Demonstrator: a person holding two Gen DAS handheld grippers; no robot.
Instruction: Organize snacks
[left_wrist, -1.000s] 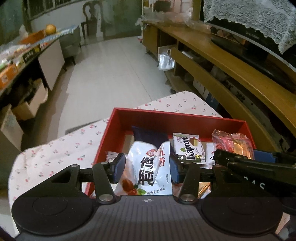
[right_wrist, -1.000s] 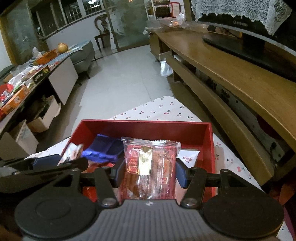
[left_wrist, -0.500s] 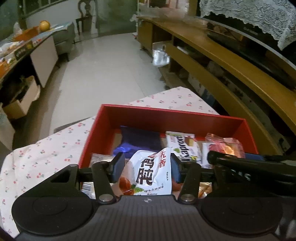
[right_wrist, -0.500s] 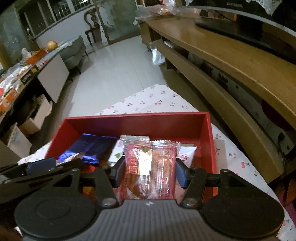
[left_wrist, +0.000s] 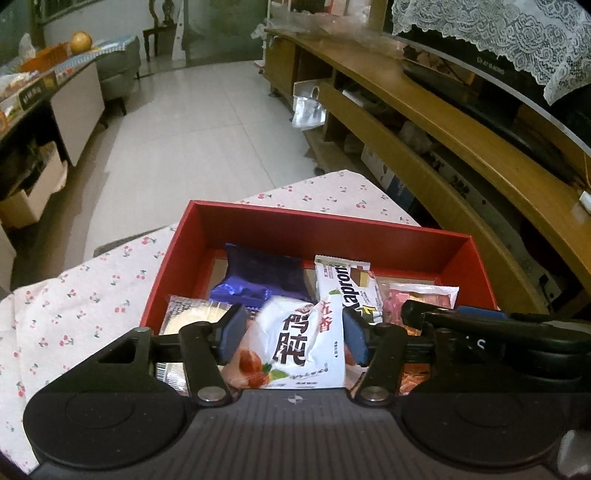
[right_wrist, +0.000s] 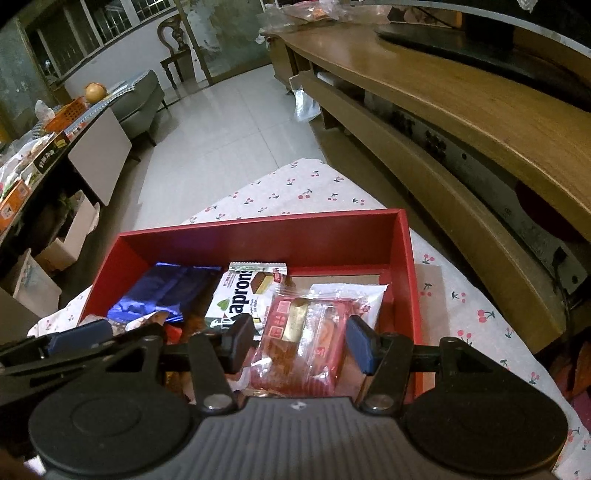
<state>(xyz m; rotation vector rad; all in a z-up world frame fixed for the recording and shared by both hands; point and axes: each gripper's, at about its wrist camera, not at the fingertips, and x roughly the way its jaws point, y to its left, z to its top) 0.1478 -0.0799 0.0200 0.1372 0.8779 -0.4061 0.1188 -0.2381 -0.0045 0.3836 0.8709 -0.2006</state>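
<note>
A red box (left_wrist: 325, 225) (right_wrist: 258, 236) sits on a cherry-print cloth and holds several snack packs. My left gripper (left_wrist: 290, 334) is open over its near left part; a white packet with Chinese writing (left_wrist: 299, 347) lies loose between the fingers. My right gripper (right_wrist: 301, 343) is open over the near right part, with a clear red-wrapped cake (right_wrist: 306, 339) lying between its fingers in the box. A blue foil pack (left_wrist: 258, 277) (right_wrist: 166, 291) and a white Kapron wafer (left_wrist: 347, 288) (right_wrist: 243, 291) lie further back.
The cherry-print cloth (left_wrist: 85, 280) (right_wrist: 461, 302) covers the small table under the box. A long wooden TV cabinet (left_wrist: 461, 155) (right_wrist: 461, 122) runs along the right. A cluttered counter (right_wrist: 55, 147) stands at the left, across a tiled floor (left_wrist: 192, 140).
Both grippers opened and let their packs go into the red box. The white packet and the red-wrapped cake sank lower, and both grippers tipped down over the box.
</note>
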